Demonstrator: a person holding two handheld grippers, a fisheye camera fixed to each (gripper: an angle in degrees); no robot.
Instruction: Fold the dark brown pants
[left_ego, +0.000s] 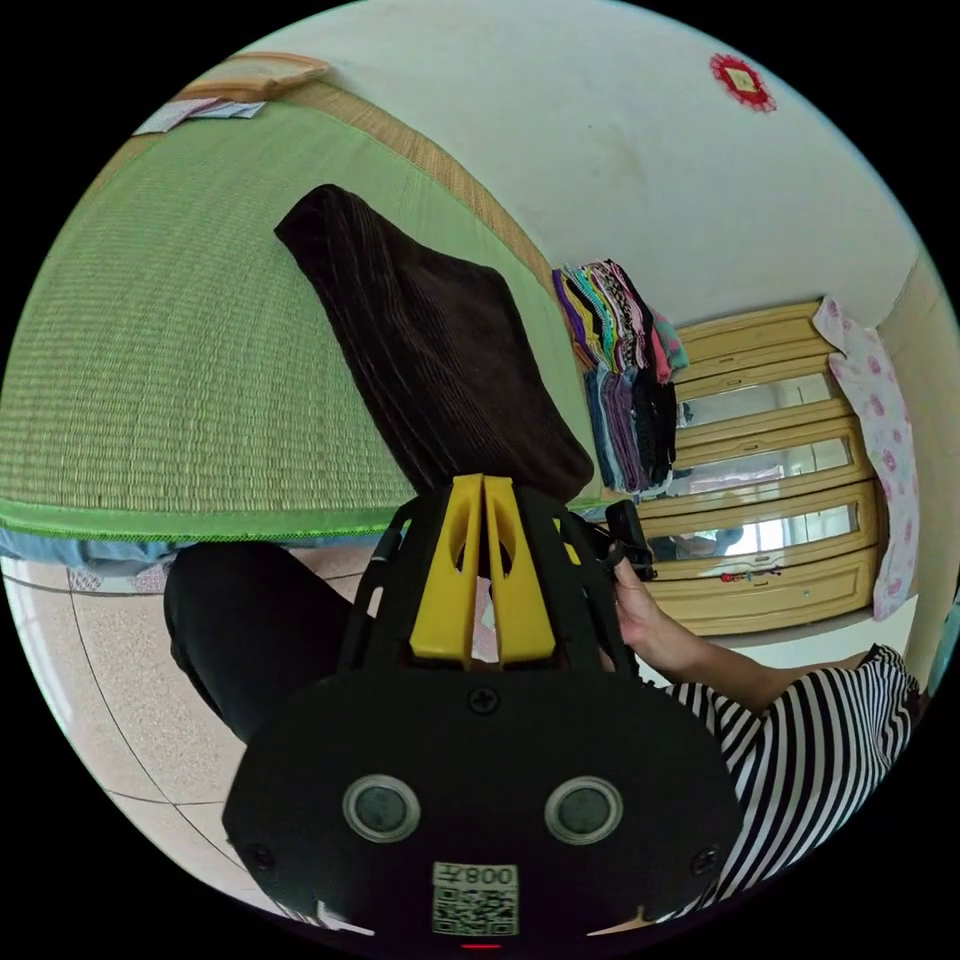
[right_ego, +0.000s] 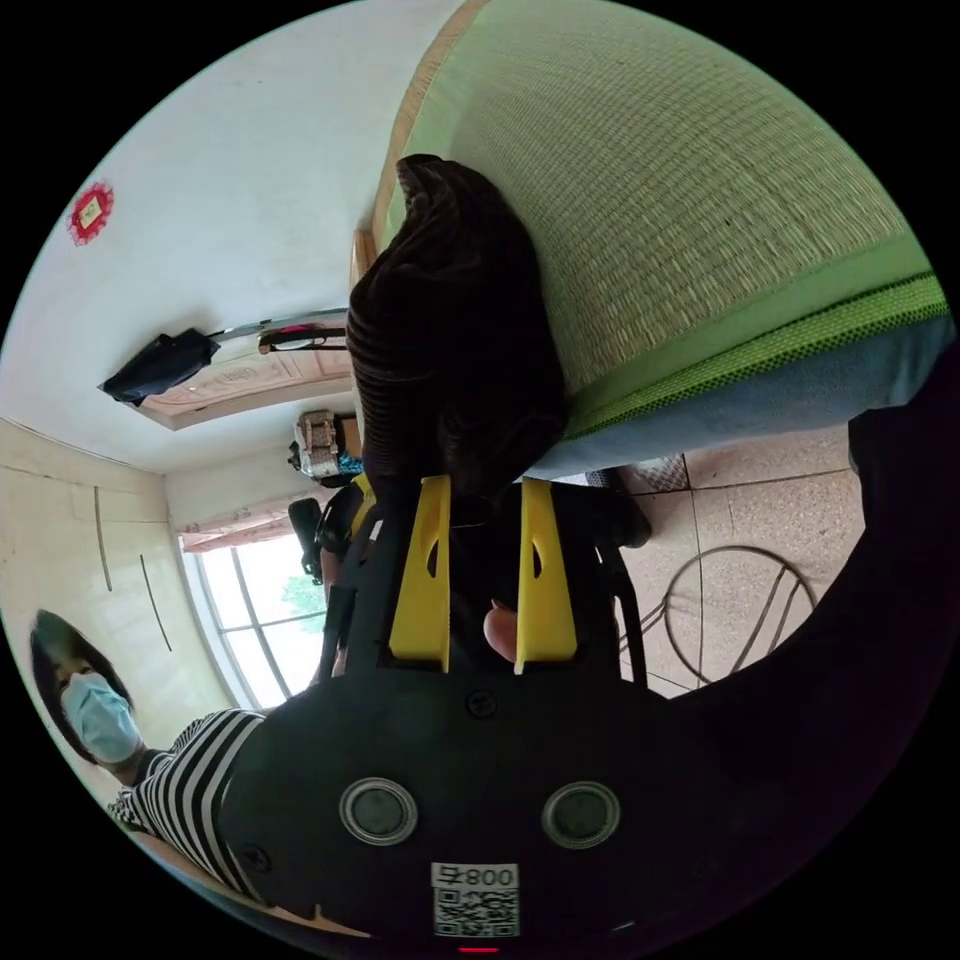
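the dark brown corduroy pants (left_ego: 430, 360) lie as a compact folded bundle on the green woven straw mat (left_ego: 170, 350) that covers the bed, with their near end at the mat's green-trimmed edge, just beyond your claws. in the right gripper view the same bundle (right_ego: 450, 330) rises straight ahead of the yellow jaws and hangs a little over the edge of the bed.

your left claw (left_ego: 484, 500) has its two yellow jaws pressed together with only a thin slit between them; their tips sit right against the near end of the pants, but i cannot tell whether any cloth is pinched there. your right claw (right_ego: 482, 495) stands with its jaws apart, the dark fabric just at their tips and nothing clamped between them.

judging by how small and thick the bundle is, the folding looks close to done; this reads as the last fold or the tidying after it. if so, the next move calls for little: free the left claw cleanly from the hem without dragging the top layer, then nudge the bundle further onto the mat so it does not slip off the edge. a stack of colourful folded clothes (left_ego: 625, 370) sits further along the bed, well apart from the pants.
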